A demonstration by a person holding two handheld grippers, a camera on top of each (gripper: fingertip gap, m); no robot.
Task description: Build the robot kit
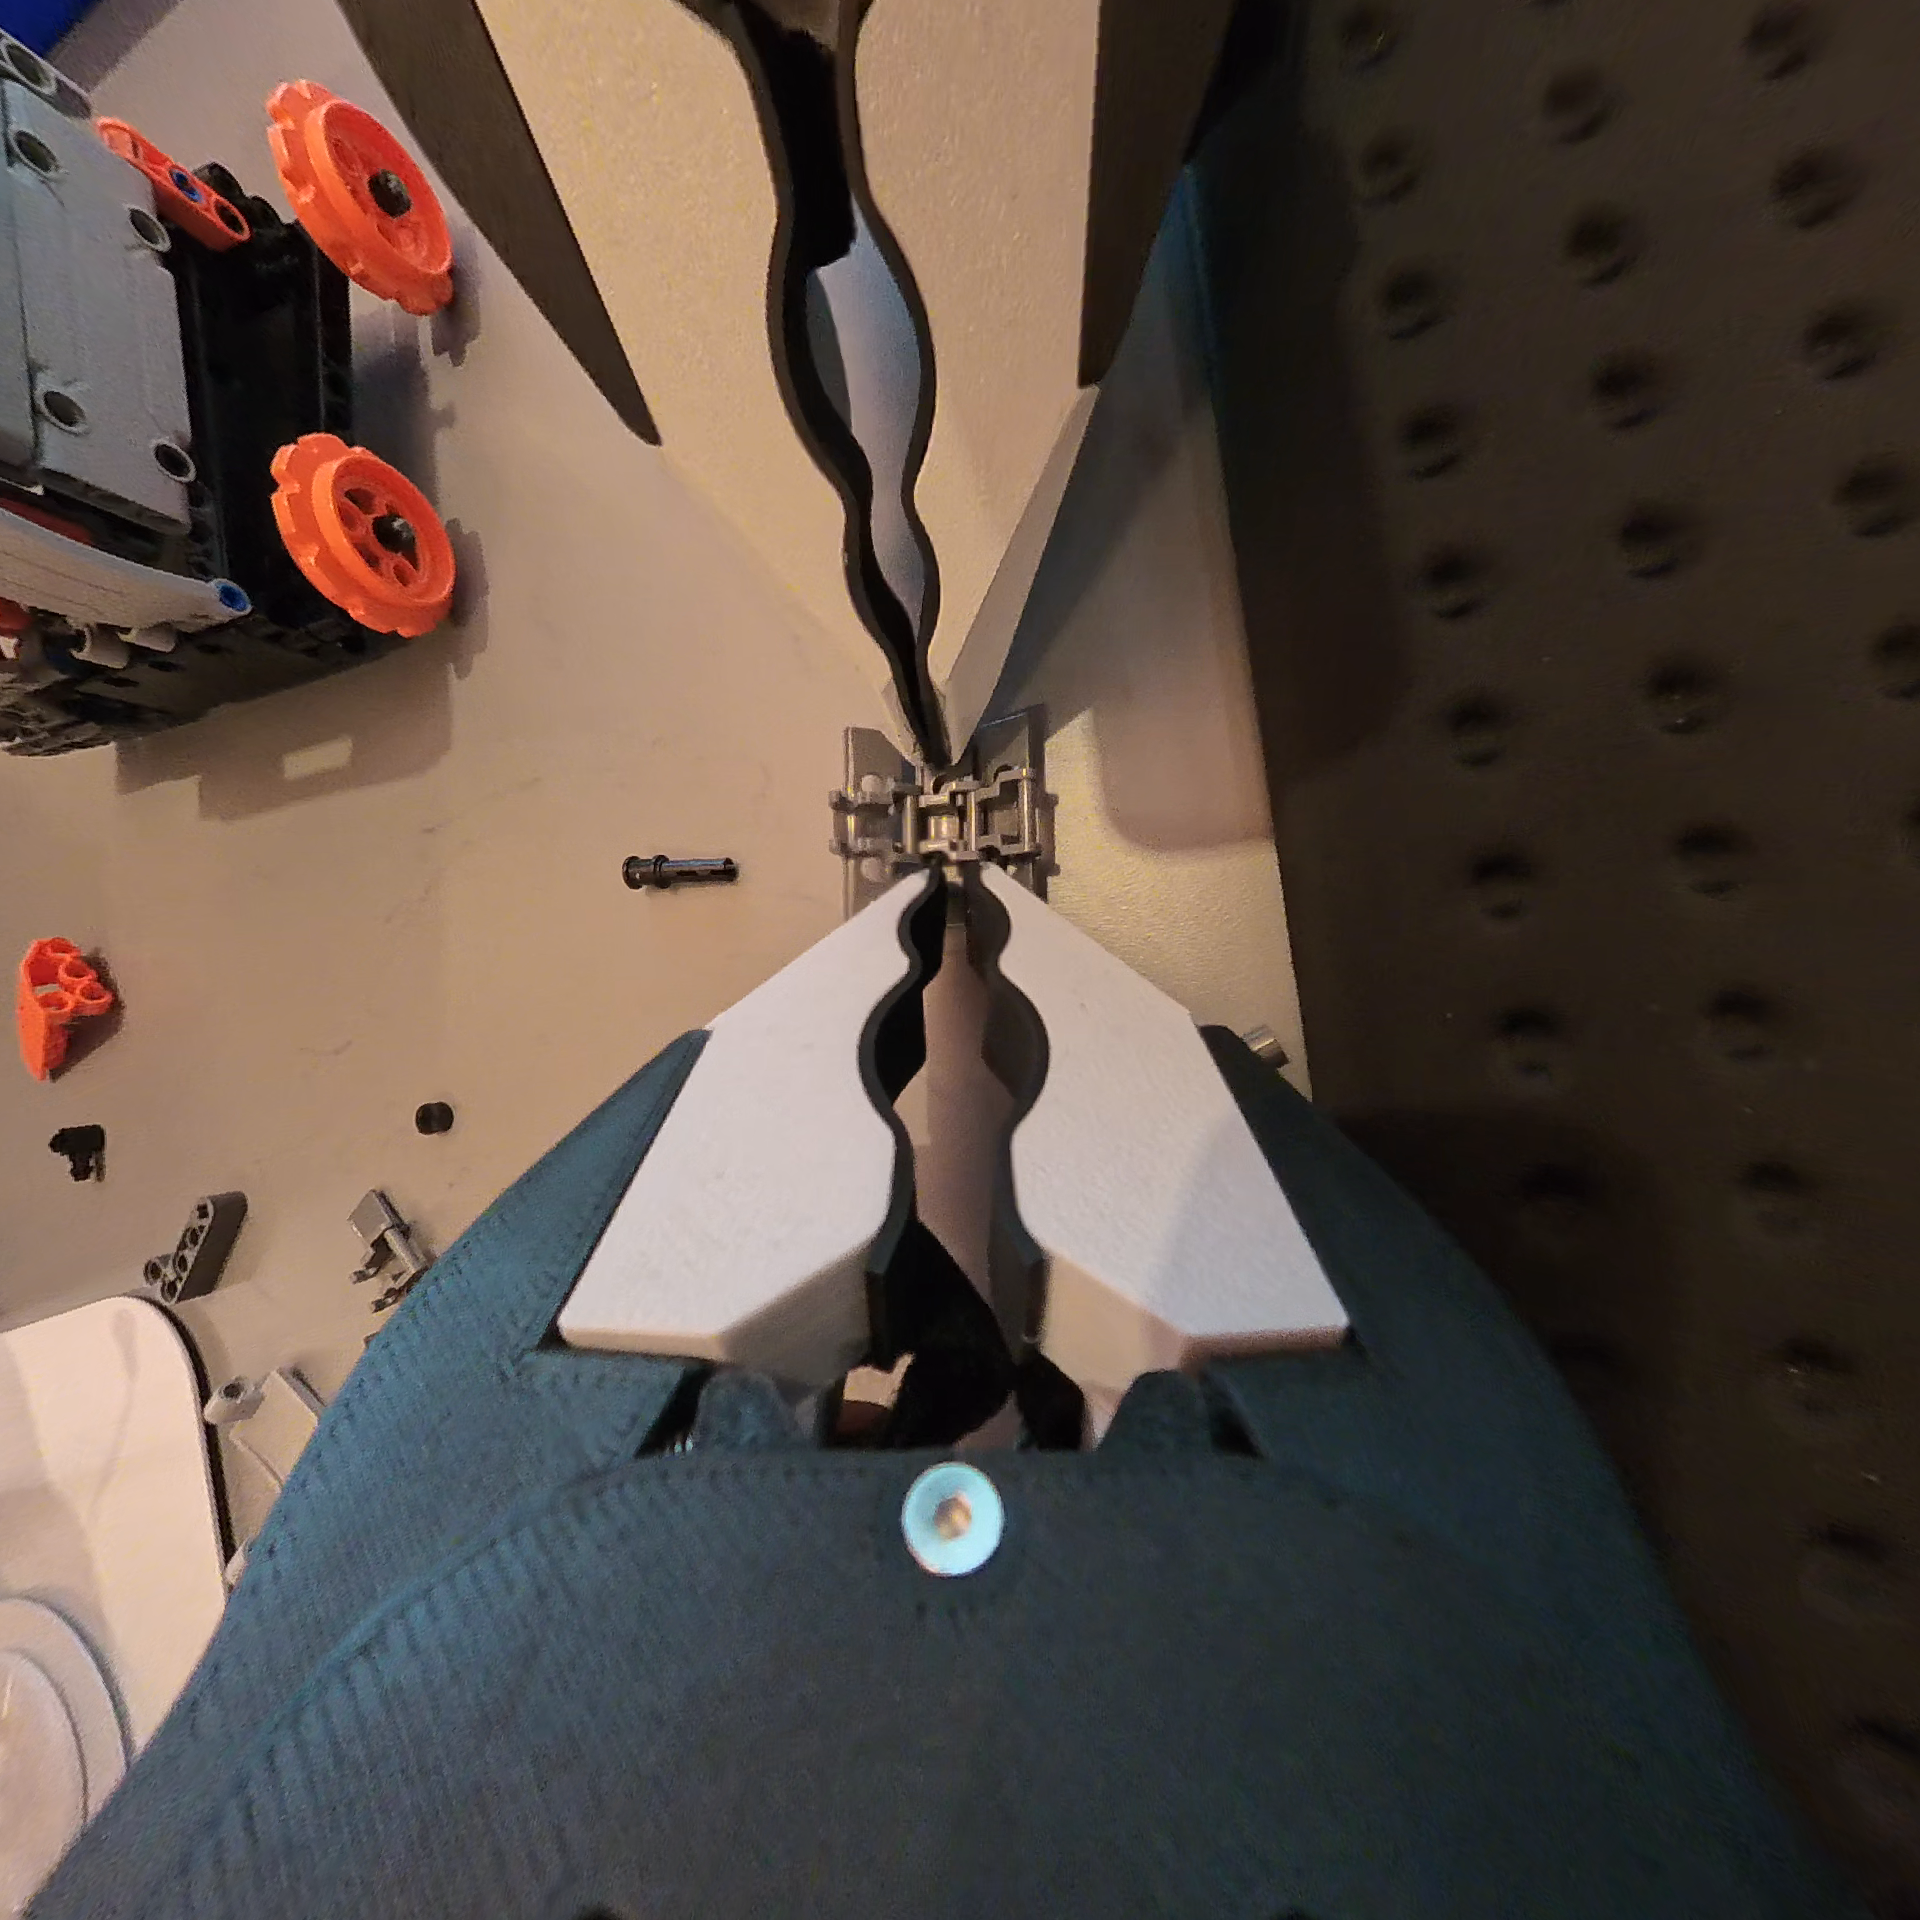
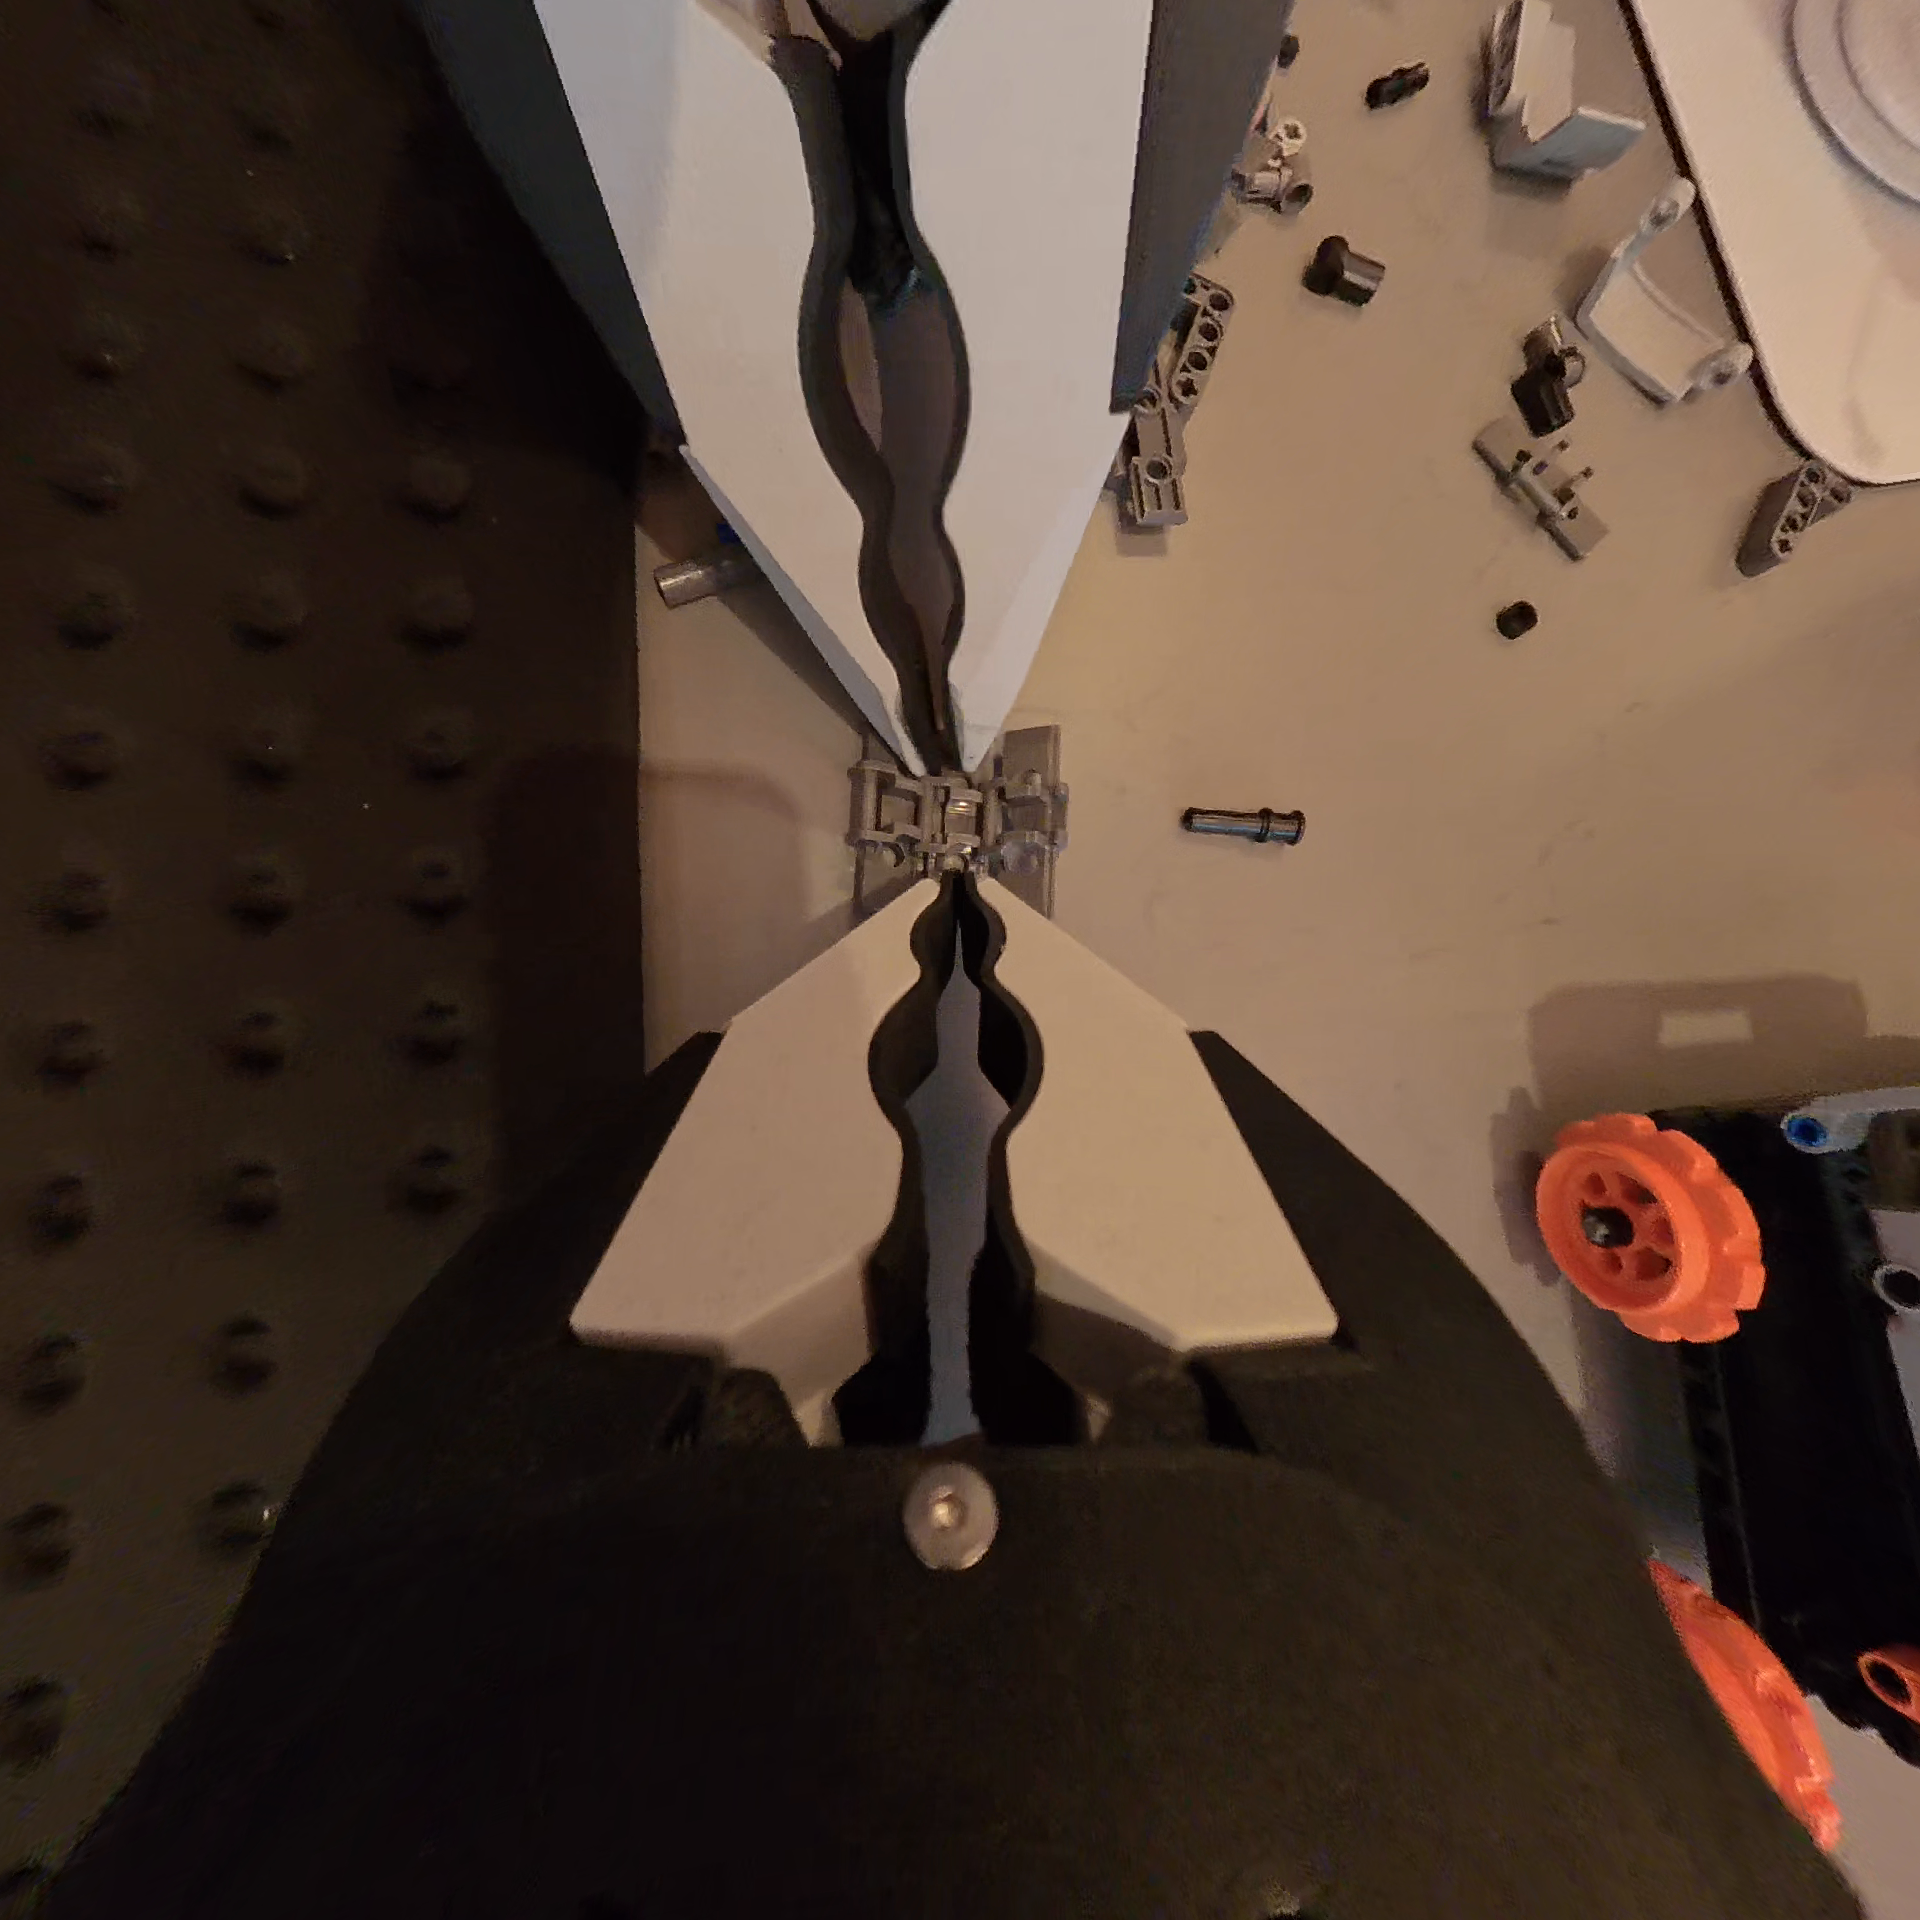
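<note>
At the centre of both frames, the left gripper (image 1: 948,878) and the right gripper (image 2: 951,881) meet tip to tip on a small grey toy-brick assembly (image 1: 943,812) just above the beige tabletop (image 1: 582,748). Each pair of fingers is closed almost fully, pinching that assembly from opposite sides. A black pin (image 1: 681,871) lies near it. A vehicle model with orange wheels (image 1: 364,545) sits upper left in the left wrist view, and a studded black mat (image 1: 1621,727) fills the right.
</note>
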